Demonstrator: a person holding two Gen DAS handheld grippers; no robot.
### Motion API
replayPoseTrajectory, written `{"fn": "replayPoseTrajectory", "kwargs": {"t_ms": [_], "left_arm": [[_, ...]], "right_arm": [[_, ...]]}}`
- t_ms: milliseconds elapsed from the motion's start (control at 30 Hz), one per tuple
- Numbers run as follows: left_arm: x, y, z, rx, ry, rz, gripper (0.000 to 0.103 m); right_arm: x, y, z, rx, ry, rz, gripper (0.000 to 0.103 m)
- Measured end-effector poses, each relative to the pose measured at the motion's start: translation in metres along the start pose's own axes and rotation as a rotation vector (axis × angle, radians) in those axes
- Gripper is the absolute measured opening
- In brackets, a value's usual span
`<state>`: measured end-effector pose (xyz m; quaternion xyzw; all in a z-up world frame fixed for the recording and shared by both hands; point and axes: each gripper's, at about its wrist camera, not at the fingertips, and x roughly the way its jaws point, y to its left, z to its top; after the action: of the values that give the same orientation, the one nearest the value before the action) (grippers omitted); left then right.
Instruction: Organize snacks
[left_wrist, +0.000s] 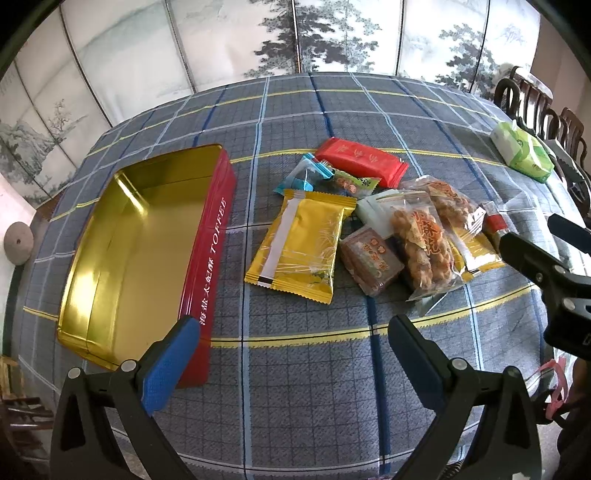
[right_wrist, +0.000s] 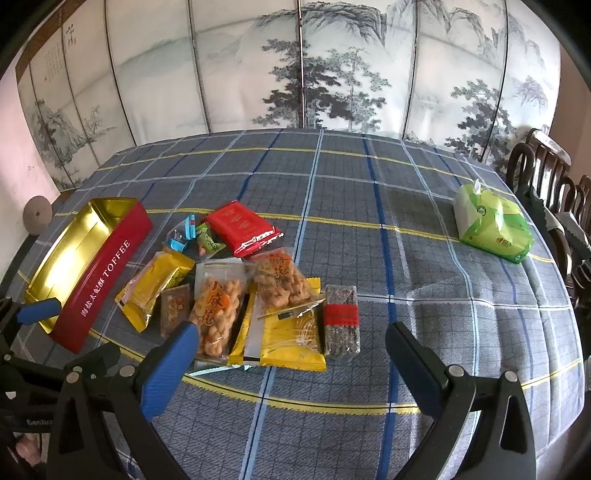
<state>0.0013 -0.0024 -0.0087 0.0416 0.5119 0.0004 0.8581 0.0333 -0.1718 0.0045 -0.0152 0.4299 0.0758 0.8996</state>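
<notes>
A round worktop (right_wrist: 406, 221) under a blue-grey checked cloth carries a loose heap of wrapped snacks (right_wrist: 236, 291), with a painted folding screen (right_wrist: 295, 74) of pines and mountains behind it and dark wooden chairs (right_wrist: 543, 173) at the far right edge. A green pack of tissues (right_wrist: 493, 225) sits well apart from the heap, alone toward the chairs. To the left of the snacks lies an open tin (left_wrist: 147, 254), gold inside and red outside, lettered TOFFEE along its long wall; nothing is in it. The heap holds a red packet (left_wrist: 364, 160) at the back, small blue and green sweets (left_wrist: 325, 177) just beside it, a yellow foil packet (left_wrist: 301, 245) nearest the tin, a brown wrapped square (left_wrist: 371, 260), two clear bags of fried dough twists (right_wrist: 218, 314) overlapping one another, a second yellow packet (right_wrist: 291, 339) partly under them, and a dark bar with a red band (right_wrist: 341, 321) at the right end. The left gripper (left_wrist: 293, 338) hangs over bare cloth between tin and snacks, fingers spread wide, holding nothing, its left finger (left_wrist: 170, 369) overlapping the tin's near corner in view. The right gripper (right_wrist: 290, 343) hovers at the near edge of the heap, likewise spread and empty.
</notes>
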Motion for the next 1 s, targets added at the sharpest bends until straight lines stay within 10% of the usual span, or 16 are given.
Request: {"fn": "replayPoseTrajectory", "kwargs": {"t_ms": [800, 1000], "left_arm": [[0.002, 0.000, 0.002, 0.008, -0.003, -0.003, 0.099], [0.003, 0.002, 0.005, 0.010, -0.009, -0.015, 0.093]], "right_arm": [[0.004, -0.012, -0.002, -0.004, 0.010, -0.009, 0.101], [0.011, -0.023, -0.005, -0.002, 0.037, -0.001, 0.087]]}}
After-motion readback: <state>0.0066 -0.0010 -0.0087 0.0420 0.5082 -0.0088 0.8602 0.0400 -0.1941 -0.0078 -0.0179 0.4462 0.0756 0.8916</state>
